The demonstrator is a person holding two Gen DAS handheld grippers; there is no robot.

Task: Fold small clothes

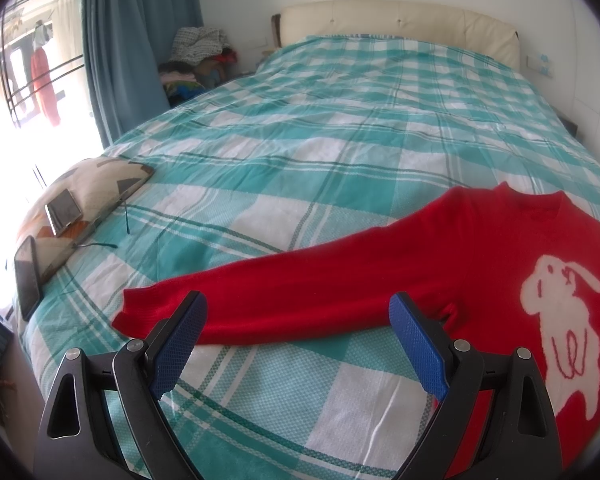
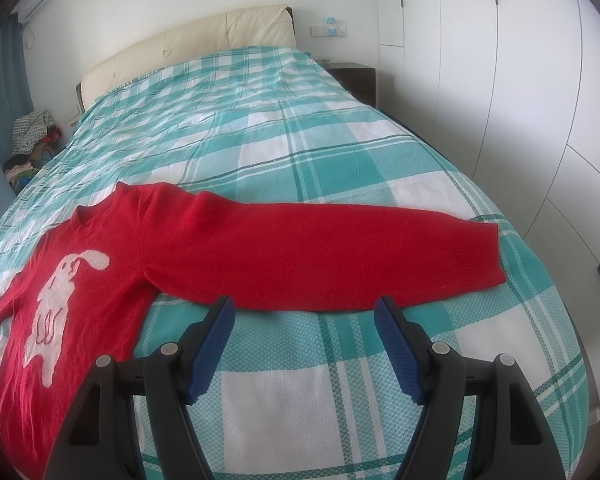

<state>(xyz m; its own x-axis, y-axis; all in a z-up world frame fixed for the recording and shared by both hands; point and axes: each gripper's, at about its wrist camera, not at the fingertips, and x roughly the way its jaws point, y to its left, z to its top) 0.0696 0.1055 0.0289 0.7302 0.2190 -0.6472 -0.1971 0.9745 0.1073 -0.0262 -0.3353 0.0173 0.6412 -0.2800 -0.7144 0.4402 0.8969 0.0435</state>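
Observation:
A small red sweater with a white rabbit on its front lies flat and face up on the teal plaid bed, both sleeves spread out sideways. My left gripper is open and empty, hovering just in front of the left sleeve. In the right wrist view the sweater lies at the left and its right sleeve stretches across the middle. My right gripper is open and empty, just in front of that sleeve's lower edge.
A patterned cushion with a phone on it and a second phone lie at the bed's left edge. A heap of clothes sits by the blue curtain. White wardrobes and a nightstand stand at the right.

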